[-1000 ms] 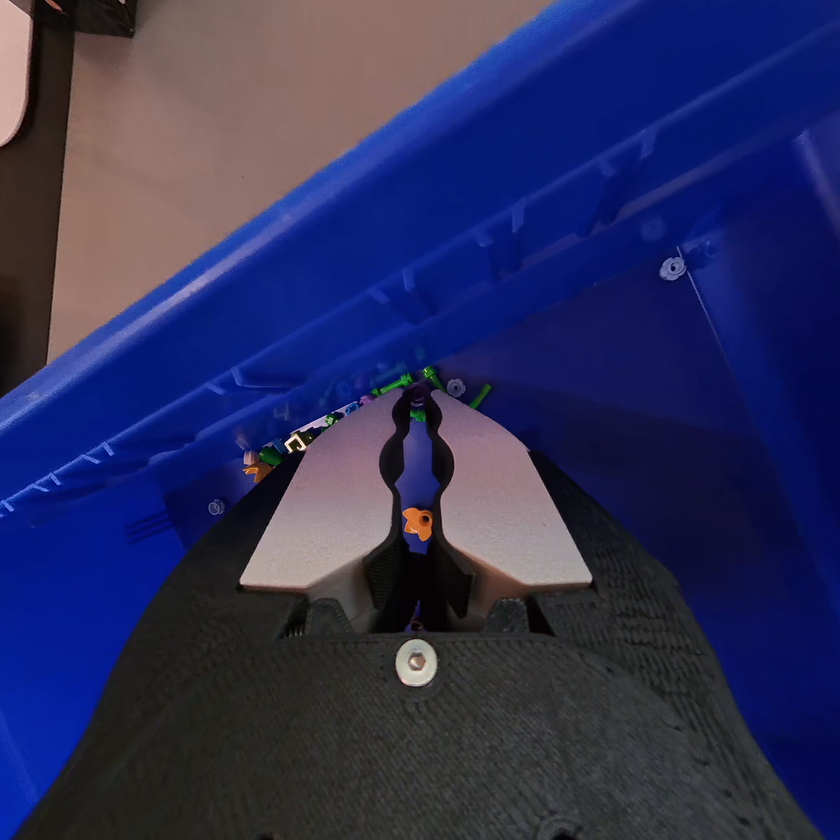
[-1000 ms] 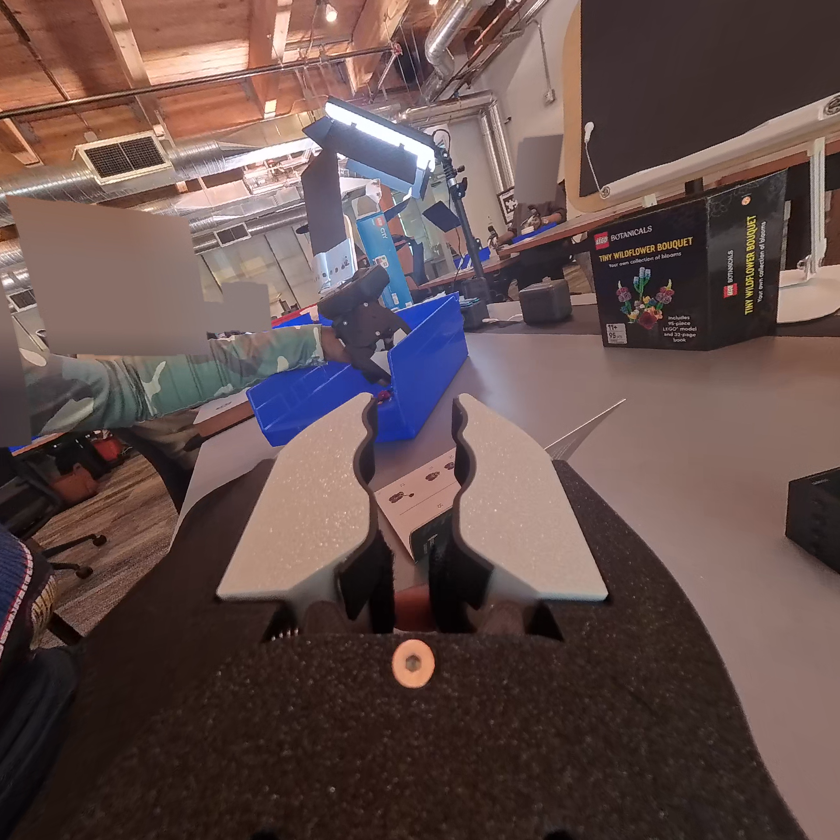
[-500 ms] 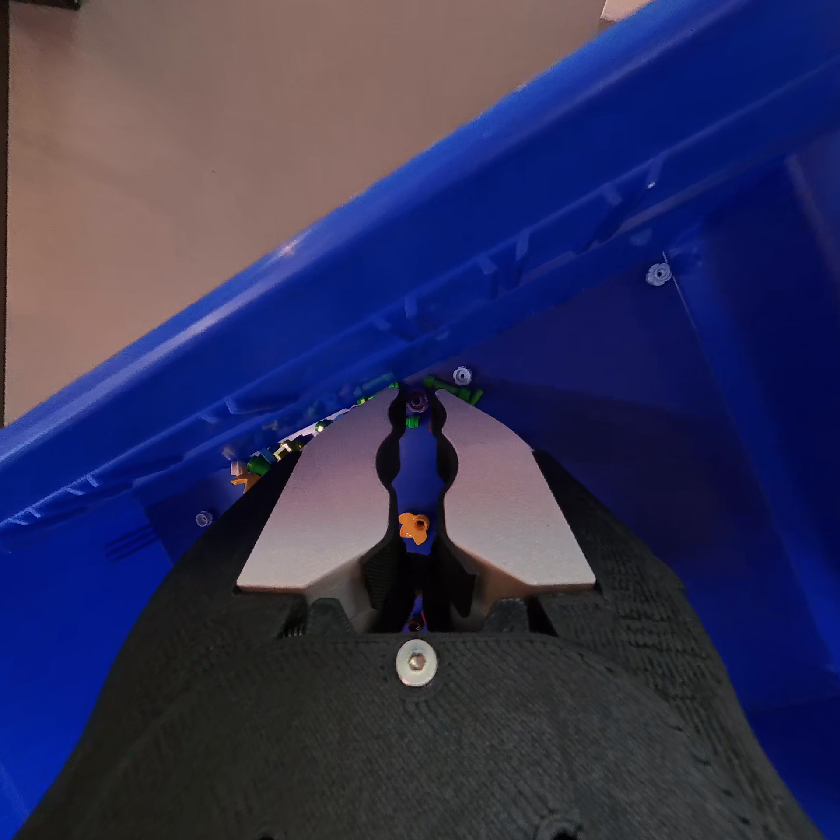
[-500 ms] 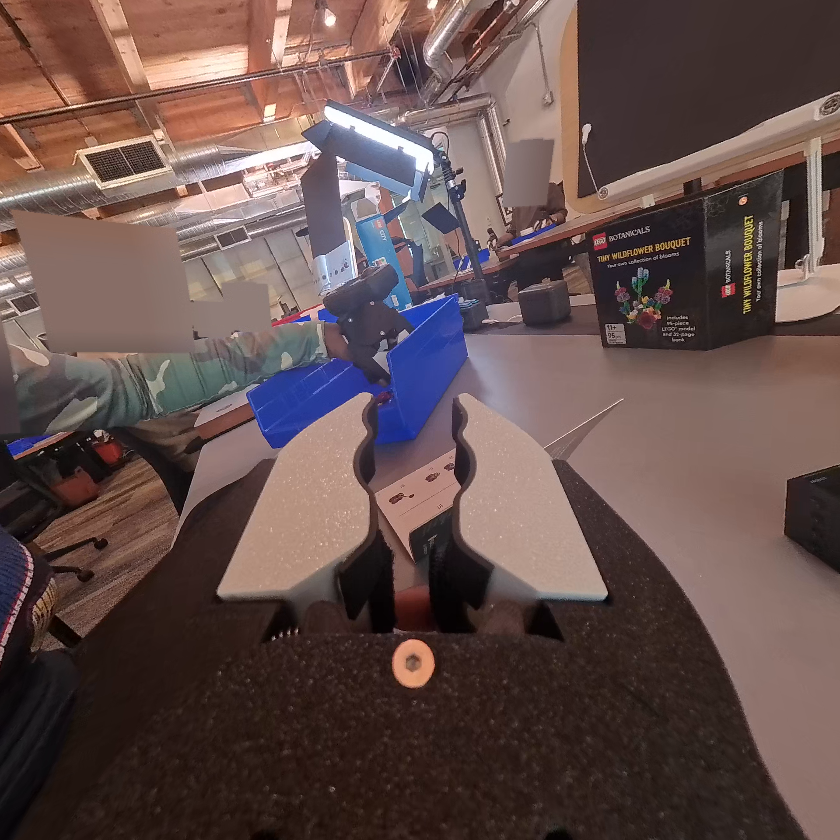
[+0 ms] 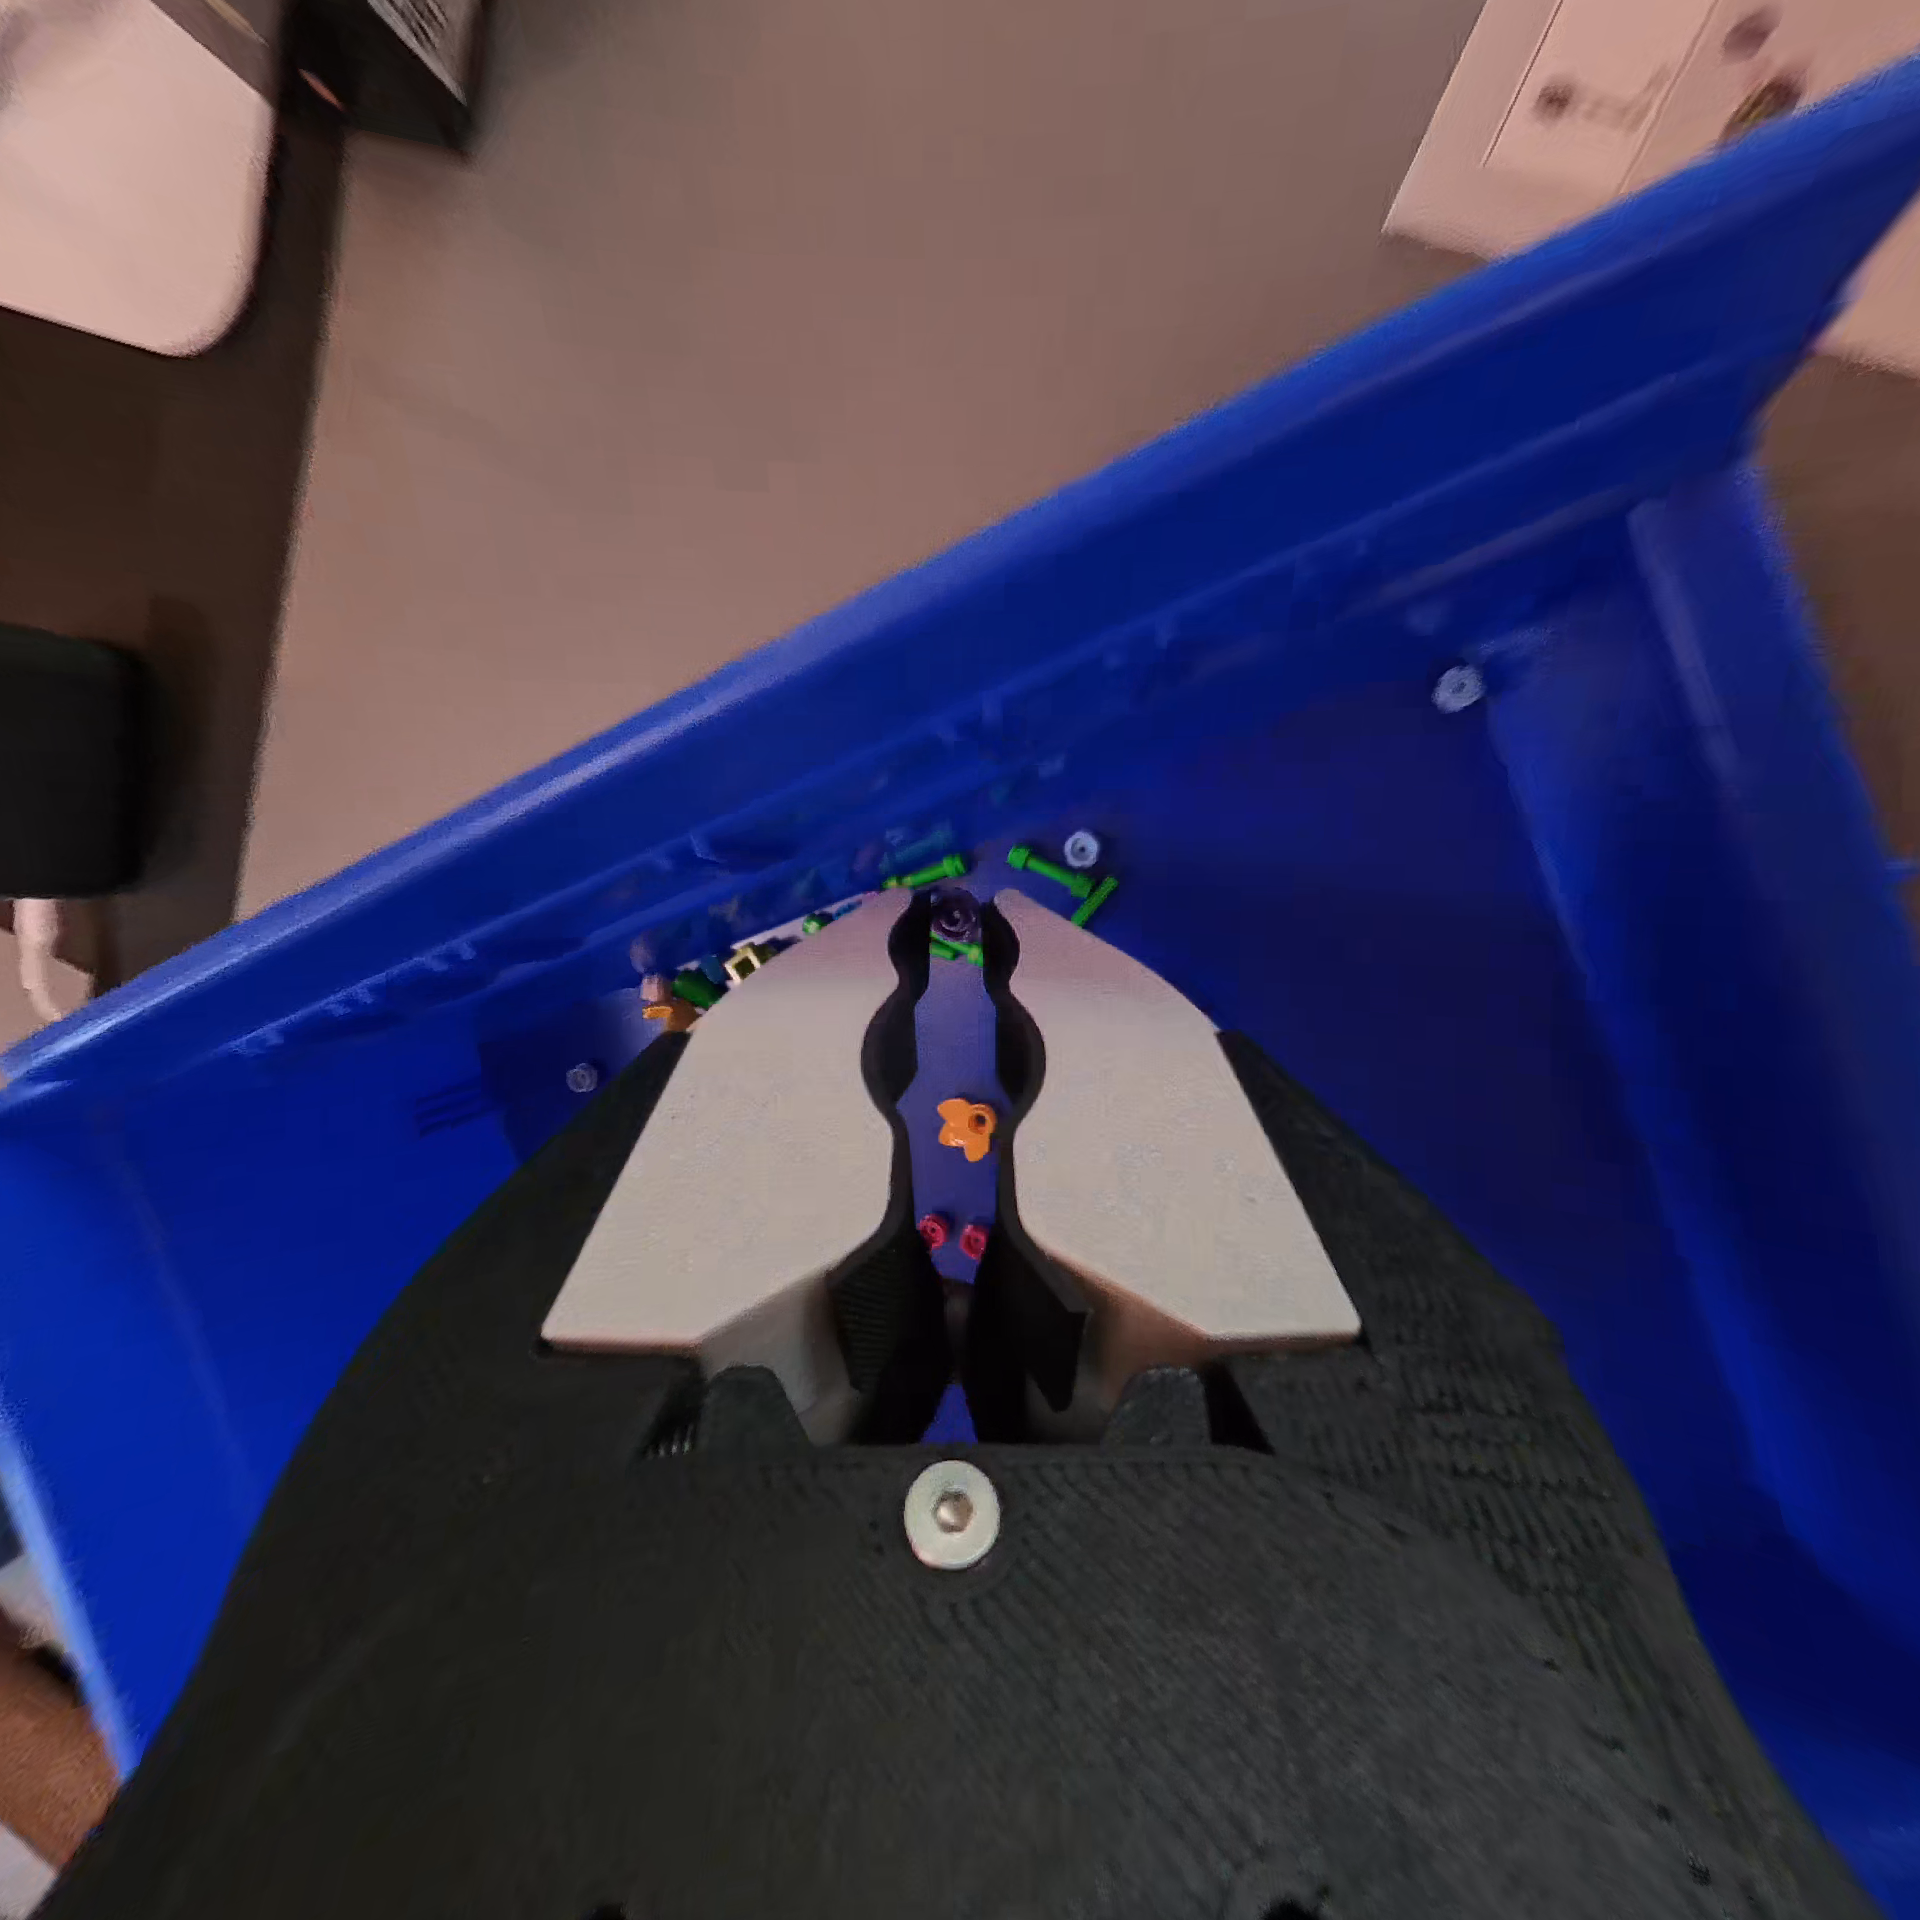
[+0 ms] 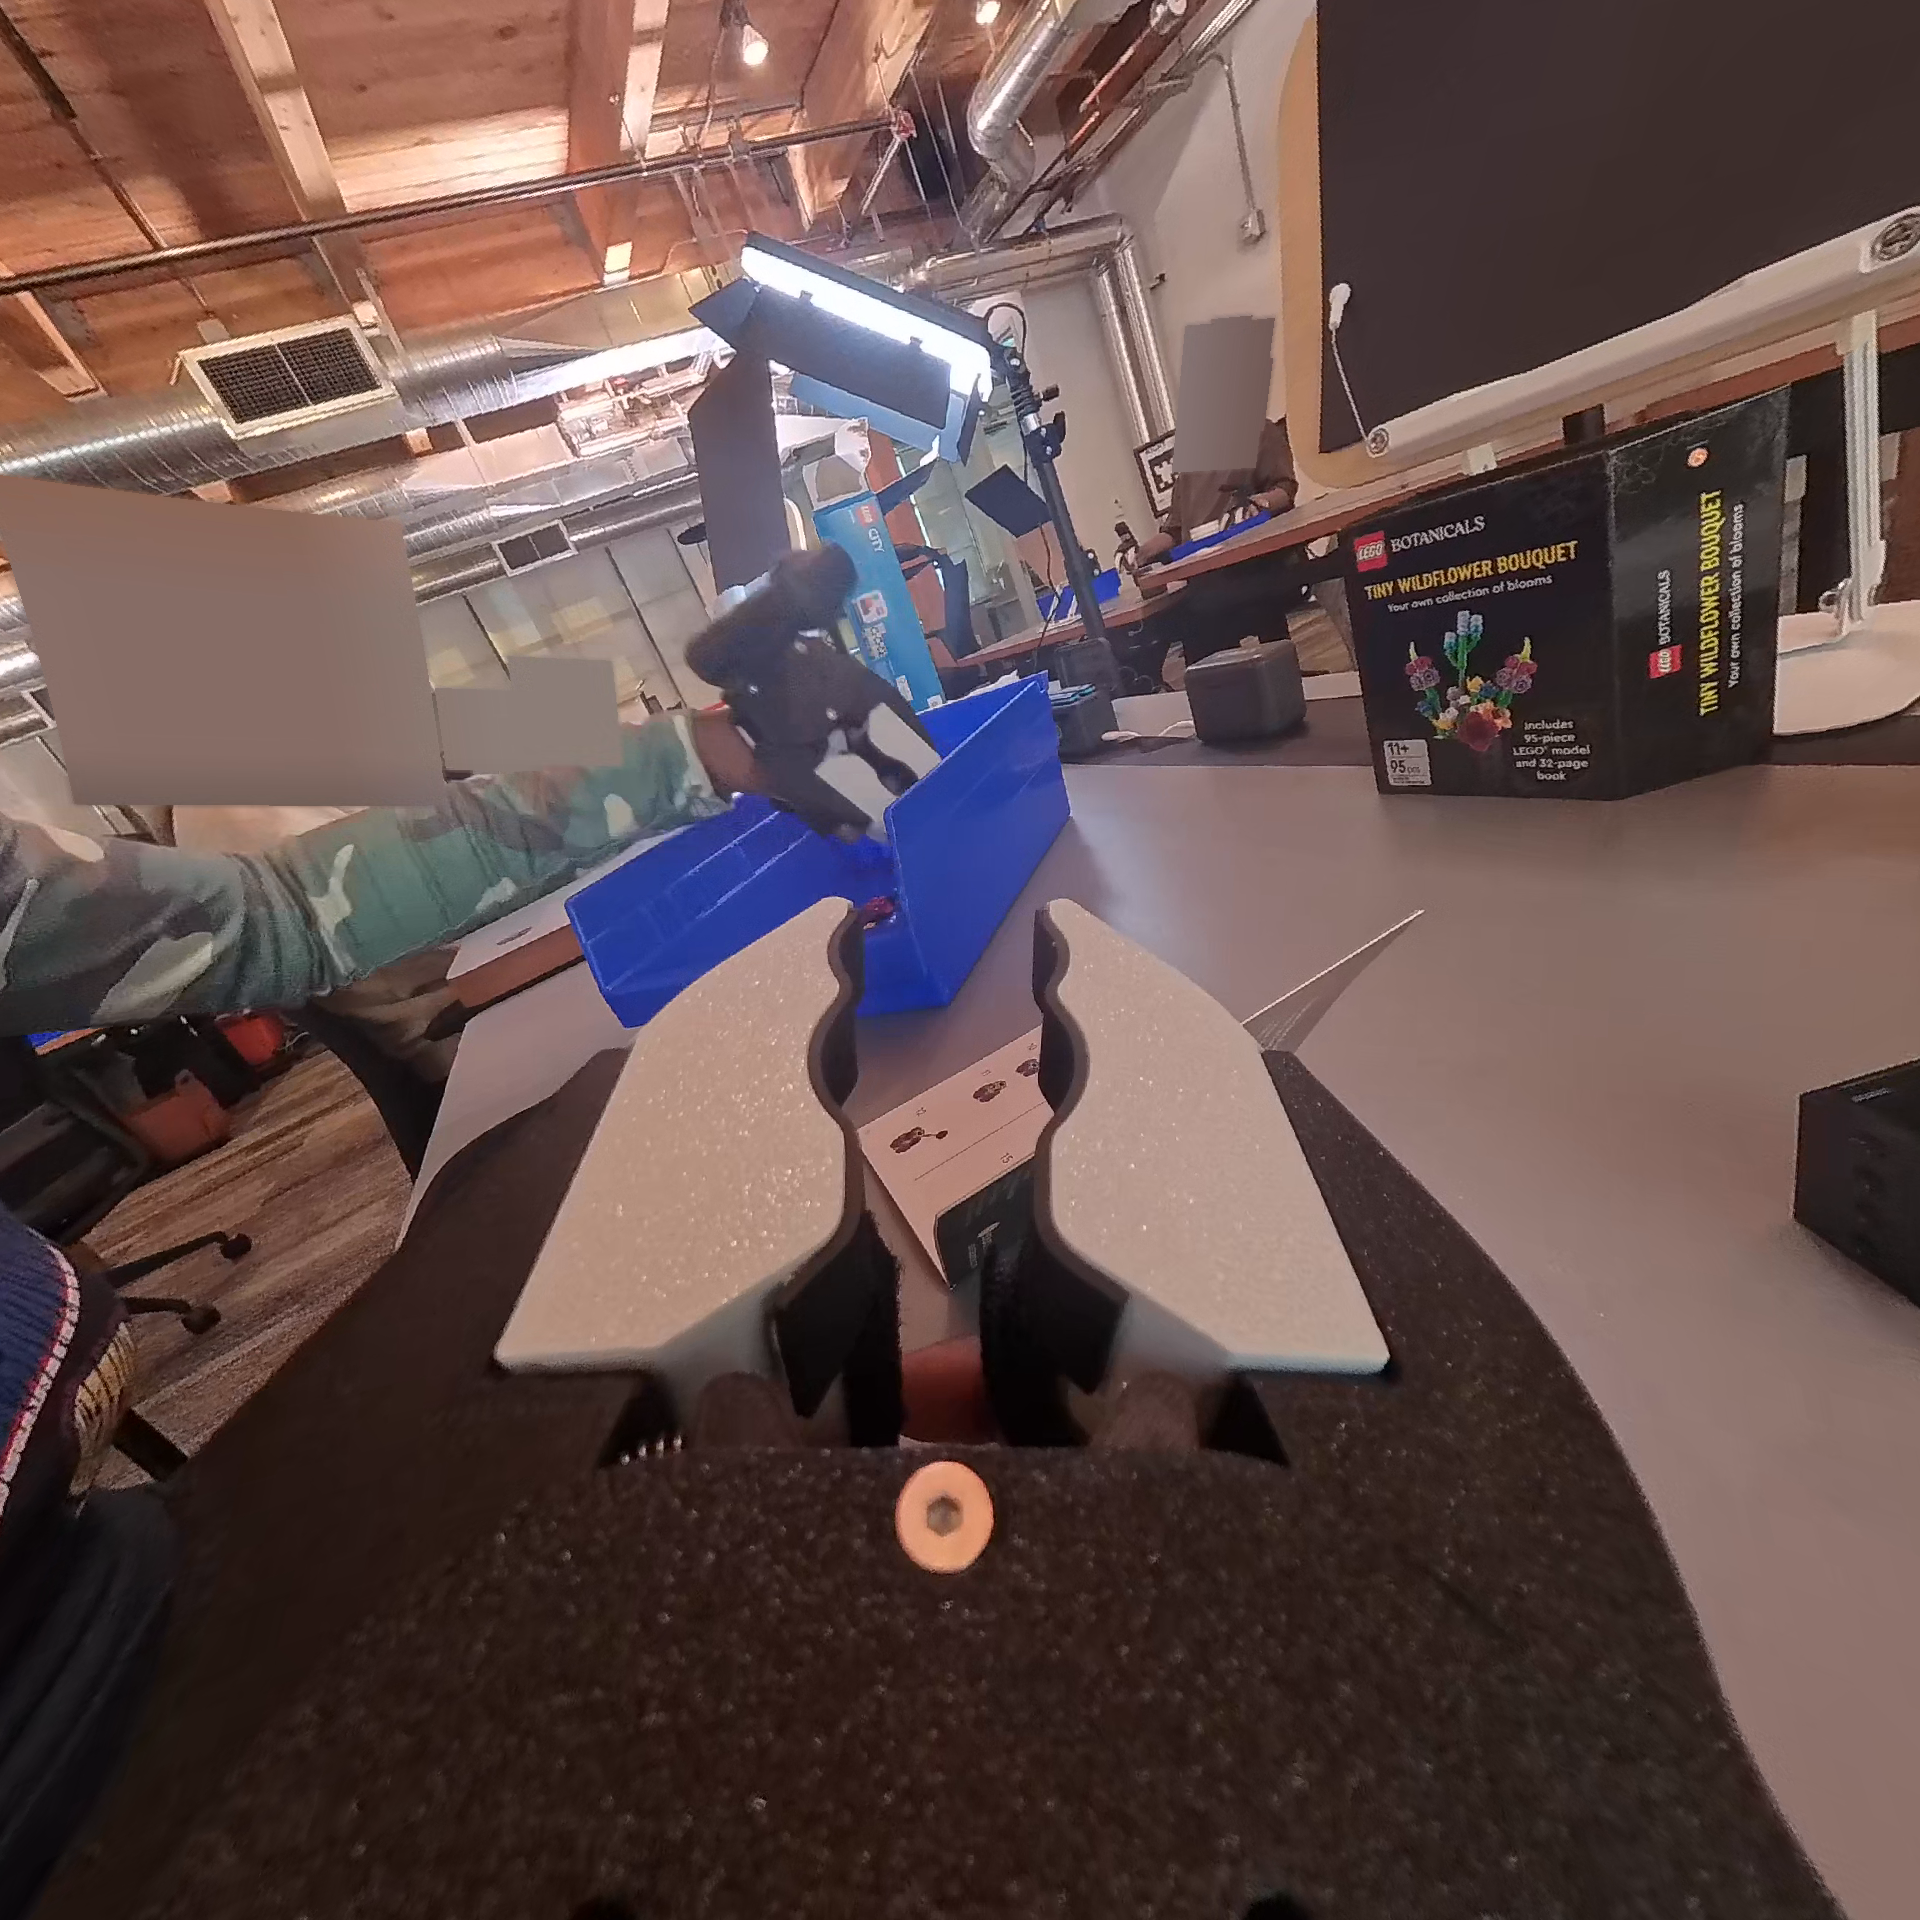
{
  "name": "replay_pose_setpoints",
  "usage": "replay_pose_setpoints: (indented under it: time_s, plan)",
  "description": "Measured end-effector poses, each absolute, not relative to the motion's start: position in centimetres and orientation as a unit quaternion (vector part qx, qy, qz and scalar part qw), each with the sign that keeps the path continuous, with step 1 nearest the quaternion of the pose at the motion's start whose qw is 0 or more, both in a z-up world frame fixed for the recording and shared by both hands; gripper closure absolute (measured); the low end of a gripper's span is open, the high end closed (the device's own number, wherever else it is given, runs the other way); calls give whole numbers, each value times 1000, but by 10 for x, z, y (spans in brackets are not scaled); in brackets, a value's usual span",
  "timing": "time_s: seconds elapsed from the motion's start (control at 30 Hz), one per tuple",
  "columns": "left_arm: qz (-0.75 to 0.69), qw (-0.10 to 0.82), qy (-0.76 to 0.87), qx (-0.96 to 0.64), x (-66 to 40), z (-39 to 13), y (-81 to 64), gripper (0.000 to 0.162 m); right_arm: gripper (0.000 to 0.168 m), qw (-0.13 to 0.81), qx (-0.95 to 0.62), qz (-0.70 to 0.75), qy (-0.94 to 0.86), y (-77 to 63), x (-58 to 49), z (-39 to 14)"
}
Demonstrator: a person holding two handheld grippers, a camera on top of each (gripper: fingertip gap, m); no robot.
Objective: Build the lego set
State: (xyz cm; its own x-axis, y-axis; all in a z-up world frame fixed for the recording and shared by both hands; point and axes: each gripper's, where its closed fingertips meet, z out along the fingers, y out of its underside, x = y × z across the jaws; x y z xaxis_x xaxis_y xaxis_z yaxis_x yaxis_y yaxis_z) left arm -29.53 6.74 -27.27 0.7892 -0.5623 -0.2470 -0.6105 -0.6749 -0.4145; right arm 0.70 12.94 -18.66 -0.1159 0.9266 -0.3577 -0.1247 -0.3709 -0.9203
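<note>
Left gripper [image 5: 954, 920] inside blue bin [image 5: 1351, 582], tips pinching what looks like a dark purple piece [image 5: 954, 916]; view blurred. Right gripper [image 6: 948, 920] parted, empty, above instruction booklet [image 6: 961, 1127].

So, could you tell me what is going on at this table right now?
A person is sorting Lego pieces. The left gripper is down in the blue bin, jaws nearly shut around a small purple flower piece. The right gripper hovers open and empty above the instruction booklet on the table.
</note>
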Motion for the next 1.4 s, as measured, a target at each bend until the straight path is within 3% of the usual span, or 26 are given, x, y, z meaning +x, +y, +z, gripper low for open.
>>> replay_pose_setpoints:
  time_s: [0.2,0.33,0.57,0.77,1.4]
  plan:
    - [80,357,369,-854,-220,-196,50,152,137,410,-524,640,-386,129,6,-187]
    - [73,395,439,-804,-138,-179,31,152,137,412,-523,640,-384,129,7,-186]
    - [-21,345,543,-766,-5,-236,-8,152,137,412,-522,639,-385,129,7,-187]
    - [-53,281,537,-794,15,-284,-13,152,137,413,-522,643,-378,130,8,-185]
    - [-107,201,538,-812,10,-308,-24,150,137,414,-523,645,-374,132,9,-185]
